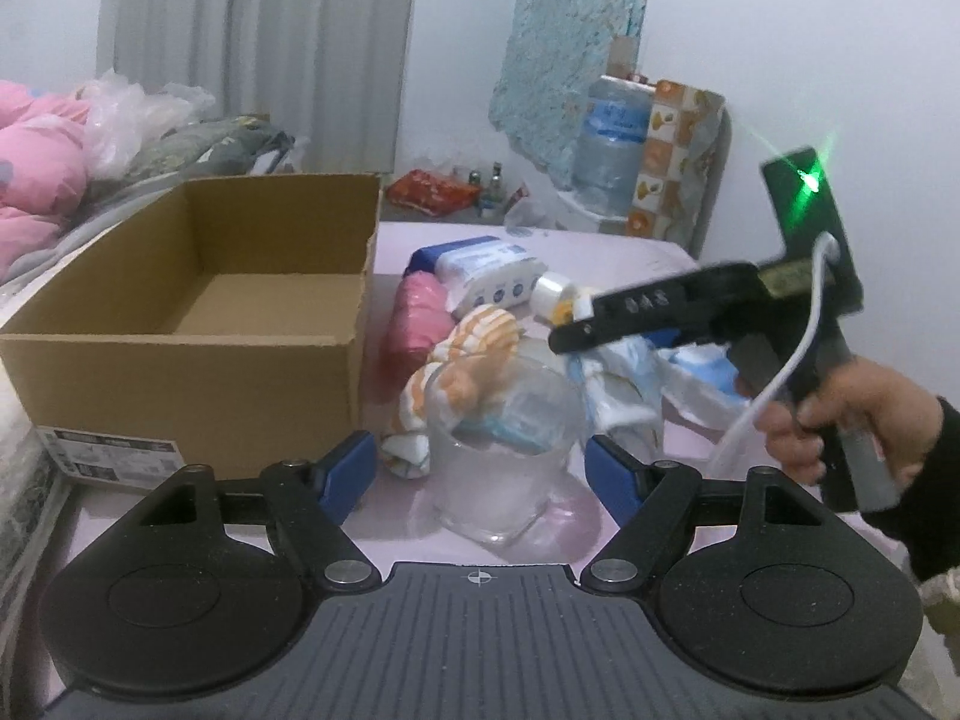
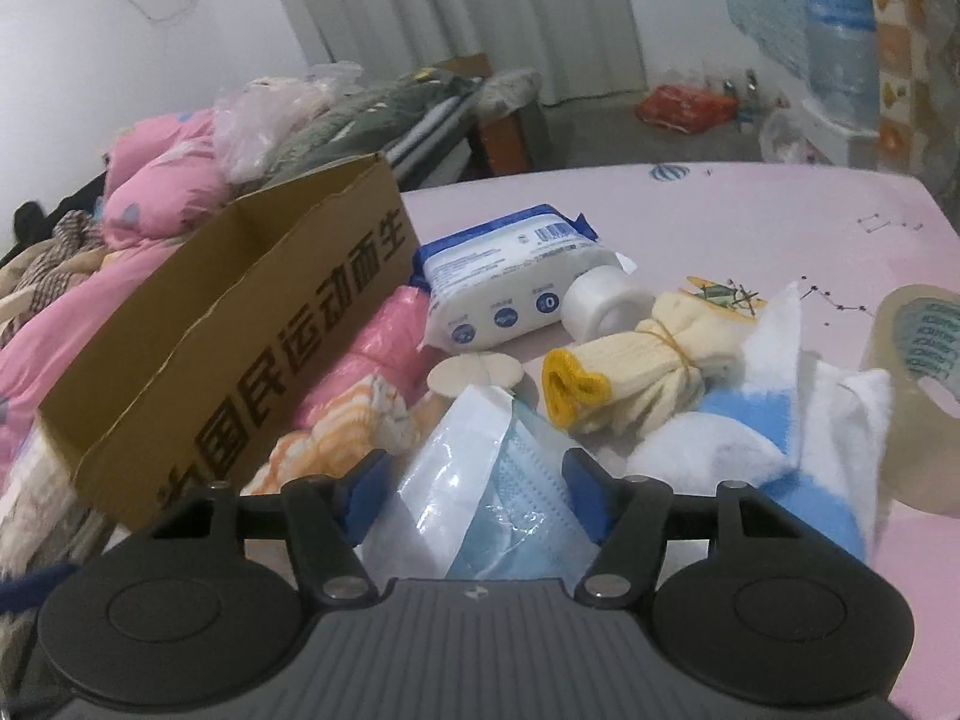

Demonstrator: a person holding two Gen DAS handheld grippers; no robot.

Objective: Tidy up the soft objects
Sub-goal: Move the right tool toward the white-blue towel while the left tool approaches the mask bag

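A clear cup [image 1: 504, 468] stands on the pink table [image 1: 396, 534], and my left gripper [image 1: 483, 456] is shut on it, blue pads at its sides. To its left sits an open, empty cardboard box [image 1: 180, 384]. Behind the cup lies a pile: an orange-striped cloth [image 1: 486, 336], a pink bag [image 1: 414, 324] and a wipes pack [image 1: 486, 276]. My right gripper [image 2: 474, 492] is shut on a clear packet of blue masks [image 2: 480, 480], which tilts up between the pads. From the left wrist, the right gripper [image 1: 561, 336] hangs over the pile, held by a hand [image 1: 852, 414].
Near the packet lie a bundle of yellow gloves [image 2: 636, 372], a white tape roll [image 2: 606, 306], a white-and-blue cloth [image 2: 750, 444] and a brown tape roll [image 2: 918, 372]. Pink bedding [image 2: 156, 192] is heaped beyond the box [image 2: 240, 360]. A water jug [image 1: 612, 138] stands at the back.
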